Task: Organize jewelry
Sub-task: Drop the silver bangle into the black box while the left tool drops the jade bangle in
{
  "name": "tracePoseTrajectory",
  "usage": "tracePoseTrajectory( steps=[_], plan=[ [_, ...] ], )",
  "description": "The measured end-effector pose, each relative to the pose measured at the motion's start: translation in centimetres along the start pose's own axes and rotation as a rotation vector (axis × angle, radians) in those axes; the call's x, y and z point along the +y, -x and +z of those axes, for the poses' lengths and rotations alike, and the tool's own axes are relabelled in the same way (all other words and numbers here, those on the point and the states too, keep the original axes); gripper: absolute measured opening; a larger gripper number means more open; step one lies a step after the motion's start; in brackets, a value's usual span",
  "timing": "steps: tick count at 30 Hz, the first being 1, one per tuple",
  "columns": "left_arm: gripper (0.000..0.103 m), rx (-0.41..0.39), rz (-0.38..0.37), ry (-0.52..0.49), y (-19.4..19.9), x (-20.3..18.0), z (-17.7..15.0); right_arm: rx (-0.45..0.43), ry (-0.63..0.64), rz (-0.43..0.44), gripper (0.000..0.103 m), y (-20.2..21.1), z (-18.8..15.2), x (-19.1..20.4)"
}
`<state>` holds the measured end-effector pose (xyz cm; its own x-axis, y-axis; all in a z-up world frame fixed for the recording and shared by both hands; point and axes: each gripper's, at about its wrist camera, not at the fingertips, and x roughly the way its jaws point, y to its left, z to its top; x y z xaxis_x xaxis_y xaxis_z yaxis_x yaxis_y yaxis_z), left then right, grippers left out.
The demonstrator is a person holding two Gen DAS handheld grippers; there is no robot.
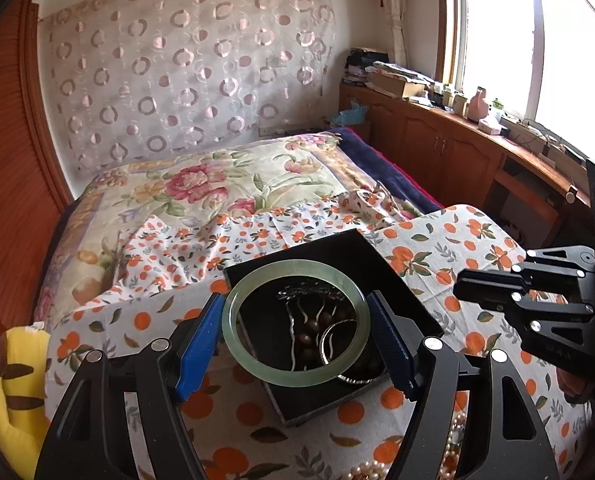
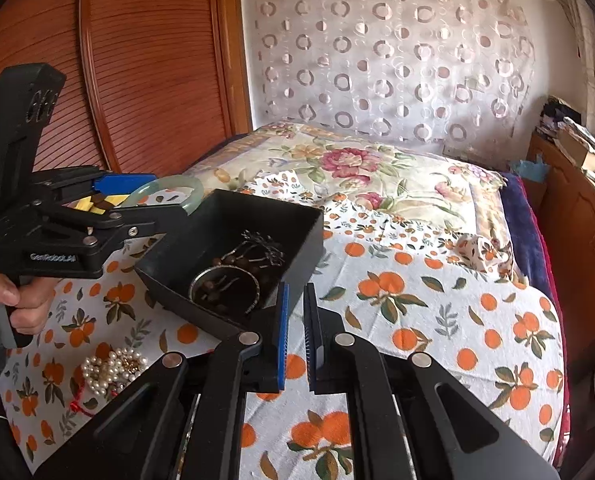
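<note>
The green bangle (image 1: 295, 322) sits clamped between the blue pads of the left tongs (image 1: 295, 332), held flat and wide, one pad pressing on each outer side of the ring. It hangs right over the black box (image 1: 397, 280), near the box's near-left corner as seen from the left wrist; from the right wrist only an arc of the bangle (image 2: 177, 188) shows behind the box's far rim. Inside the box (image 2: 233, 216) lie a silver bangle (image 2: 224, 286), a string of dark brown beads (image 1: 309, 330) and a silver chain (image 2: 263, 250) tangled together. The box rests tilted on a cloth (image 1: 477, 240) printed with oranges, spread over the bed (image 1: 201, 184). On the same cloth, nearer the person, lies a heap of pearls (image 2: 111, 368) with a red cord beside it. The right tongs (image 2: 295, 320) are closed, pads all but touching, with nothing between them; they point at the cloth just beside the box's near corner. A hand (image 2: 15, 300) grips the handle of the left tongs (image 2: 137, 190). A yellow plush toy (image 1: 13, 392) sits at the bed's left edge. Behind the bed hangs a sheer curtain (image 1: 189, 68) with pink rings, a wooden cabinet (image 1: 449, 148) runs under the bright window (image 1: 537, 40), and a reddish wooden door (image 2: 145, 64) stands on the other side.
</note>
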<state>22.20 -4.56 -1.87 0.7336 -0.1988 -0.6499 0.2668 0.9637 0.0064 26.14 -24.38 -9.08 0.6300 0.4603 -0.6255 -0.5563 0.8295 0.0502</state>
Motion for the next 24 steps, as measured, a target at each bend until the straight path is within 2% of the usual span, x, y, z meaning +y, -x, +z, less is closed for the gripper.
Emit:
tracePoseTrajectory(
  steps=[12,17,19,24],
  plan=[
    [0.069,0.049,-0.005,-0.025,-3.2,-1.4,0.0,0.021,-0.015,-0.004,0.008,0.4,-1.5,-0.2],
    [0.069,0.059,-0.004,-0.030,-3.3,-1.5,0.1,0.029,-0.019,-0.006,0.008,0.5,-1.7,-0.2],
    [0.075,0.050,-0.005,-0.029,-3.1,-1.6,0.0,0.027,-0.019,-0.005,0.008,0.5,-1.8,-0.1],
    [0.076,0.034,-0.007,-0.026,-2.2,-1.7,-0.1,0.022,-0.022,0.002,0.008,0.9,-1.8,0.2]
  ],
)
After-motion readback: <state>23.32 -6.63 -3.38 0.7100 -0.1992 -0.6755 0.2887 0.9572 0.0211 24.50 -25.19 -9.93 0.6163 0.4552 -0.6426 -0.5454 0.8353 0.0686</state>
